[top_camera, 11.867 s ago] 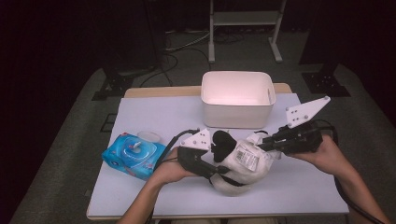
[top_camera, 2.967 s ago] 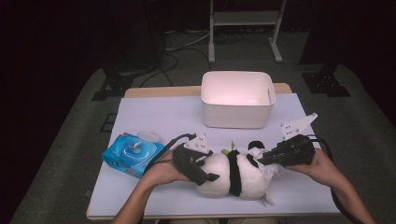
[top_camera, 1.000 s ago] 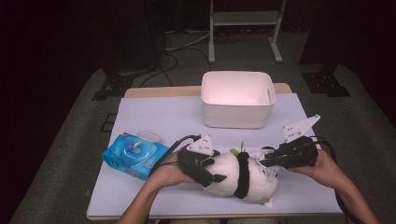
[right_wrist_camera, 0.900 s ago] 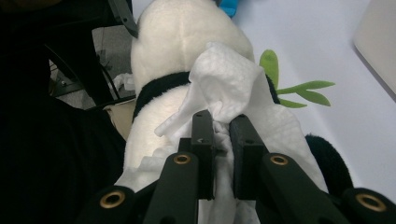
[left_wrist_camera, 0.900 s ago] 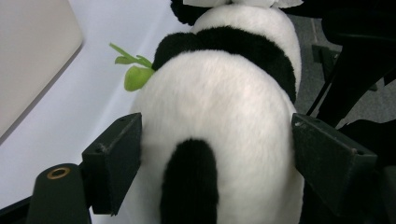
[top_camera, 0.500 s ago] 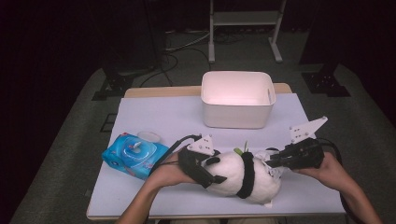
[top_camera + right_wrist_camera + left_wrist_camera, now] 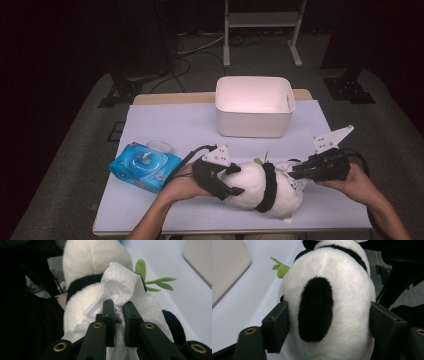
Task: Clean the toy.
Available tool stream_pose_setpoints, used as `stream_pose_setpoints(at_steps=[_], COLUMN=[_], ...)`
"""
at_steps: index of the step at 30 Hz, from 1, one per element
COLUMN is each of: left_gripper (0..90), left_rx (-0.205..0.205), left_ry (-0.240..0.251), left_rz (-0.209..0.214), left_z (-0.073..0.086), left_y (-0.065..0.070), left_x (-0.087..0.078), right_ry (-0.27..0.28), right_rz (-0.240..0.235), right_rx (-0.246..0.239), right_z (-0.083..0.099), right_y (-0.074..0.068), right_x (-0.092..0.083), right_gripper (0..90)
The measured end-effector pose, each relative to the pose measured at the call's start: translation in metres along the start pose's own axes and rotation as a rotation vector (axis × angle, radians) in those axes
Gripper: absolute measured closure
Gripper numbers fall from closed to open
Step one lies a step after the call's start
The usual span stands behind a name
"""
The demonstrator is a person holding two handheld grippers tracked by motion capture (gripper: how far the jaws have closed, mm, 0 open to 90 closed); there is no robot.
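White-and-black plush panda (image 7: pixel 260 187) lying on near part of table (image 7: pixel 175 125), between both grippers. Left gripper (image 7: pixel 220 180) clamped across panda's head, pads pressed into fur each side in left gripper view (image 7: pixel 322 305); jaws just been closing. Right gripper (image 7: pixel 300 172) clenched on white wipe (image 7: pixel 120 290), wipe draped against panda's body. Green leaf sprig (image 7: pixel 155 281) at panda's far side. Blue wipes pack (image 7: pixel 144 167) left of panda, apart. White bin (image 7: pixel 254 106) behind, well apart.

You have a white bin (image 7: pixel 254 106) near the table's (image 7: pixel 165 120) far edge. A blue wipes pack (image 7: pixel 144 167) lies by its left edge, a clear lid (image 7: pixel 159 146) just beyond.
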State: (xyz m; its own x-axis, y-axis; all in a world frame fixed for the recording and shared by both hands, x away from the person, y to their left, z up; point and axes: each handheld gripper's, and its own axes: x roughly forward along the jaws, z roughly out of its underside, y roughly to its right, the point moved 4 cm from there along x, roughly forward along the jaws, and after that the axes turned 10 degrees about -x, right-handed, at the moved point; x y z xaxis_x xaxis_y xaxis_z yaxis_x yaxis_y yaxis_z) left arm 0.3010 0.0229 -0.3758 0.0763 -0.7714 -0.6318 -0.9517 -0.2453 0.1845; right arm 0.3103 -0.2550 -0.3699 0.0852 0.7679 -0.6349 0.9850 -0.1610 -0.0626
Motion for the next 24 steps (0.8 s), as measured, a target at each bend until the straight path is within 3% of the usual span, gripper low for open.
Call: stream_pose_setpoints(at_steps=[20,24], left_gripper=[27.8,27.8], left_rx=[0.021,0.017], left_ry=[-0.022,-0.01], left_rz=[-0.019,-0.015], left_z=[-0.012,-0.009], left_y=[0.002,0.001], left_x=[0.002,0.001], right_ry=[-0.036,-0.038], right_rz=[-0.02,-0.019], right_rx=[-0.09,-0.079], right_z=[-0.033,-0.032], right_y=[-0.009,-0.011], right_x=[0.02,0.016], right_gripper=[81.0,81.0])
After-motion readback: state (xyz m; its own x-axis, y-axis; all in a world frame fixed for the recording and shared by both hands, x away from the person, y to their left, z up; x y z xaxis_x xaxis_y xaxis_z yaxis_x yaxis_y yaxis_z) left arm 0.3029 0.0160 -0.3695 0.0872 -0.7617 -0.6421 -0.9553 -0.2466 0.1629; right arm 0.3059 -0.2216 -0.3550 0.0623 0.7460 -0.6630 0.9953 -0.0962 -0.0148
